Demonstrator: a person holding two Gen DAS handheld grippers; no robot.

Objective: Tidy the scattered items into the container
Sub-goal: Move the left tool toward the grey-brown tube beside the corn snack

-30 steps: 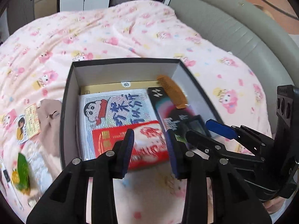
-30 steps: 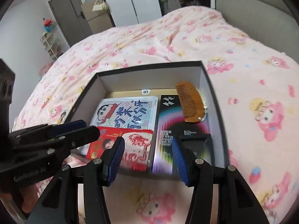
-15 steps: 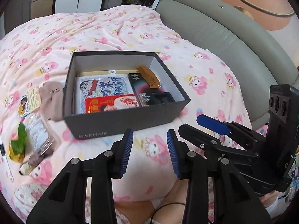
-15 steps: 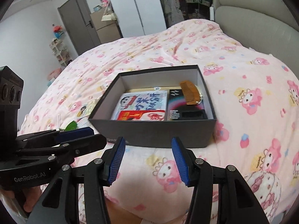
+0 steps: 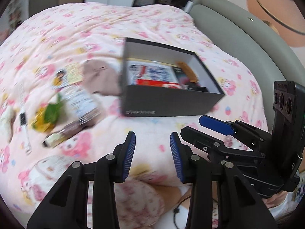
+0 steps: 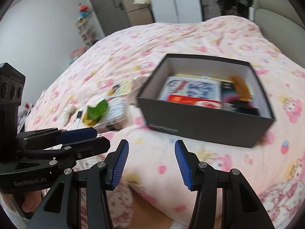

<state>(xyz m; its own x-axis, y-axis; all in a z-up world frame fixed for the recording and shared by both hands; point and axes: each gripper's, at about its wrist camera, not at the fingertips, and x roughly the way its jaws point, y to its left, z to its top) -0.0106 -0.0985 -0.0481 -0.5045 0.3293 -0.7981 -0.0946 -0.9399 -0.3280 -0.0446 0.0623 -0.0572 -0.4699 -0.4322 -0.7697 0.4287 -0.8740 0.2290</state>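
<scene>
A dark open box [image 5: 171, 103] [image 6: 205, 122] sits on the pink bed and holds a cartoon booklet [image 5: 152, 71], a red packet [image 5: 158, 83] and a wooden comb [image 6: 240, 87]. Left of the box lie loose items: a beige cloth [image 5: 99, 78], a small card [image 5: 68, 75], a clear packet [image 5: 82, 103], a green and yellow toy [image 5: 47, 114] [image 6: 95, 112] and a small bottle [image 5: 63, 135]. My left gripper [image 5: 152, 152] is open and empty, held above the bed in front of the box. My right gripper [image 6: 151, 162] is open and empty beside it.
A grey padded headboard [image 5: 247, 43] curves along the right of the bed. Wardrobes and a grey door [image 6: 106, 13] stand at the far wall. A thin white pen-like item [image 5: 24, 122] lies at the far left. Both views are motion-blurred.
Both grippers have pulled back from the box and swung left, so the box now sits to the right and the loose items come into view. Both stay open.
</scene>
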